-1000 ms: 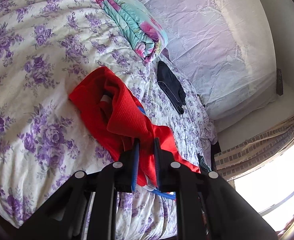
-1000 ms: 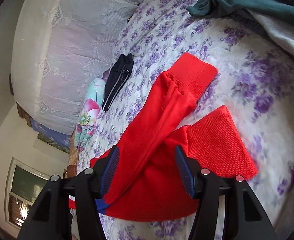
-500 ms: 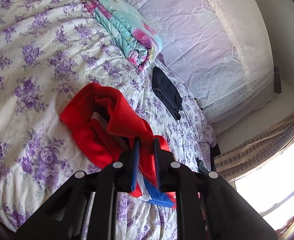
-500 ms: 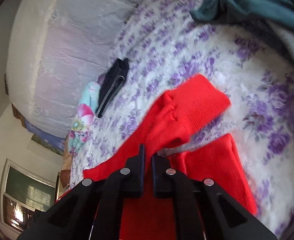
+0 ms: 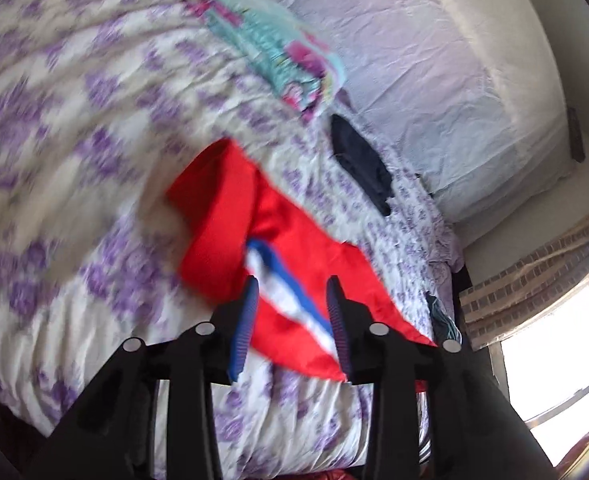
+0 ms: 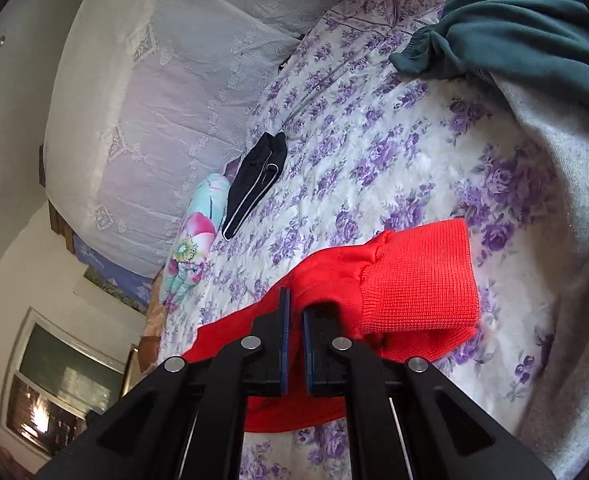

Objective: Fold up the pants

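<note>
We have the red knit pants (image 5: 294,236) lying bunched on the purple-flowered bedspread (image 5: 78,152). Our right gripper (image 6: 296,312) pinches a leg near its ribbed cuff (image 6: 418,276) to carry the fold; our left gripper (image 5: 292,312) is opening, straddling the striped waistband without pressing it.

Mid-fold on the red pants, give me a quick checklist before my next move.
1. Right gripper shut on the red pants near the ribbed cuff: ok.
2. Left gripper jaws opening, pads clear of the fabric: ok.
3. Pants lying flat: not ok, bunched.
4. Black garment clear of the pants: ok.
5. Green garment clear of the pants: ok.
6. Legs aligned: cannot tell, the left view is blurred.
</note>
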{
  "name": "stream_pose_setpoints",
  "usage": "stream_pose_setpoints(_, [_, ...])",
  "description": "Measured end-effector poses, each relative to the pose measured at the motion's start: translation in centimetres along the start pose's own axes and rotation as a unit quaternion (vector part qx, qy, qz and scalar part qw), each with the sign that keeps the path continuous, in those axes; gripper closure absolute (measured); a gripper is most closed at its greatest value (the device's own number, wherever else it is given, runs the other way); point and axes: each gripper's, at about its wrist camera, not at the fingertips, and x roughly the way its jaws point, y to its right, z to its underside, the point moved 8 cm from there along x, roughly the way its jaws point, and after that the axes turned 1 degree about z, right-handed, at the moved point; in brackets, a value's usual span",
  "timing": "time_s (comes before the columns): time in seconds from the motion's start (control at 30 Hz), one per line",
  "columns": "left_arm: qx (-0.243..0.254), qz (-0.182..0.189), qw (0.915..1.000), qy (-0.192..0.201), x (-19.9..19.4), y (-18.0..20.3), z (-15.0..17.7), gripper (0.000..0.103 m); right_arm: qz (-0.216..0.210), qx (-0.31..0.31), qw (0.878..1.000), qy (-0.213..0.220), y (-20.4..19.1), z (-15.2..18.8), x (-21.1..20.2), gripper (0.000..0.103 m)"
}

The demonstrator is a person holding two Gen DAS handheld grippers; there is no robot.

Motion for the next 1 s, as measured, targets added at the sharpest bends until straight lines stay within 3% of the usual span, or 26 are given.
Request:
stream_pose_setpoints(0.23, [-0.066, 0.033, 0.9948, -0.071, 3.9, -2.6, 2.9, 0.069, 0.002, -0.01, 1.0, 0.006, -0.6, 0.1, -1.1, 0.097])
stream_pose_setpoints(0.33, [-0.069, 0.041, 0.9949, -0.06, 4.4, -2.1, 2.3, 0.076, 0.0, 0.0, 1.0, 0.004, -0.1, 0.3, -1.0, 0.097])
stream_pose_setpoints(0.37, [-0.073, 0.049, 0.9945, -0.057, 4.4, -1.9, 2.0, 0.081, -0.003, 0.005, 1.0, 0.003, 0.1, 0.3, -1.0, 0.097])
stream_pose_setpoints(0.4, [-0.071, 0.056, 0.9944, -0.055, 4.3, -1.5, 1.7, 0.094, -0.005, 0.006, 1.0, 0.003, 0.1, 0.2, -1.0, 0.097])
stream_pose_setpoints(0.43, [-0.062, 0.06, 0.995, -0.049, 4.0, -1.0, 1.4, 0.097, -0.005, 0.004, 1.0, 0.005, 0.1, 0.2, -1.2, 0.097])
stream_pose_setpoints(0.6, [-0.016, 0.06, 0.9979, -0.016, 2.4, 1.8, -0.6, 0.1, -0.002, -0.011, 1.0, 0.023, -0.6, -0.7, -2.1, 0.097])
stream_pose_setpoints(0.8, [0.035, 0.067, 0.9965, 0.034, 3.7, 6.6, -8.0, 0.1, 0.022, -0.05, 0.997, 0.048, -2.3, -6.4, -0.7, 0.097])
stream_pose_setpoints(0.93, [0.016, 0.042, 0.9976, 0.053, 9.4, 8.2, -15.6, 0.1, 0.067, -0.054, 0.994, 0.062, -2.6, -12.4, 3.6, 0.097])
stream_pose_setpoints(1.0, [0.003, 0.016, 0.9985, 0.053, 12.3, 7.8, -18.1, 0.1, 0.011, -0.03, 0.999, 0.031, -4.3, -12.0, 5.4, 0.094])
